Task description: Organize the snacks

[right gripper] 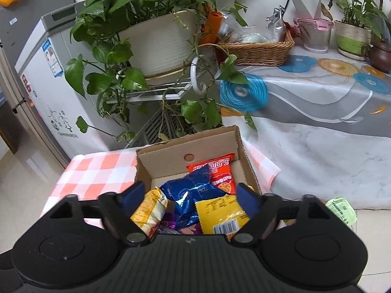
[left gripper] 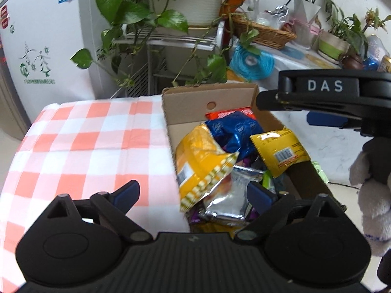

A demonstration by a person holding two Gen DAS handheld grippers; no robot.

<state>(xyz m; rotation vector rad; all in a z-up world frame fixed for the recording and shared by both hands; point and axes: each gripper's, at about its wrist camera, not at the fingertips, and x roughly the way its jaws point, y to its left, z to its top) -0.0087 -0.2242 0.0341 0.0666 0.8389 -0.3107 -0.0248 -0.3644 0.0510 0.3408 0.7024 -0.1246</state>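
Observation:
An open cardboard box (left gripper: 210, 97) (right gripper: 190, 144) sits on a table under a pink-and-white checked cloth (left gripper: 80, 146) (right gripper: 97, 171). It holds several snack packets: a large yellow bag (left gripper: 202, 163) (right gripper: 149, 210), a blue foil bag (left gripper: 232, 131) (right gripper: 193, 193), a yellow packet with a barcode (left gripper: 278, 151) (right gripper: 222, 214), a red packet (left gripper: 229, 114) (right gripper: 217, 171) and a silver packet (left gripper: 229, 195). My left gripper (left gripper: 193, 193) is open and empty above the box's near end. My right gripper (right gripper: 188, 195) is open and empty above the box; its body also shows in the left wrist view (left gripper: 325, 95).
A white freezer (left gripper: 44, 48) (right gripper: 48, 78) stands at the far left. A potted vine (left gripper: 156, 5) (right gripper: 151, 39) sits on a white rack behind the box. A covered side table (right gripper: 317, 97) carries a wicker basket (right gripper: 259, 48), pots and a teapot (right gripper: 378, 53).

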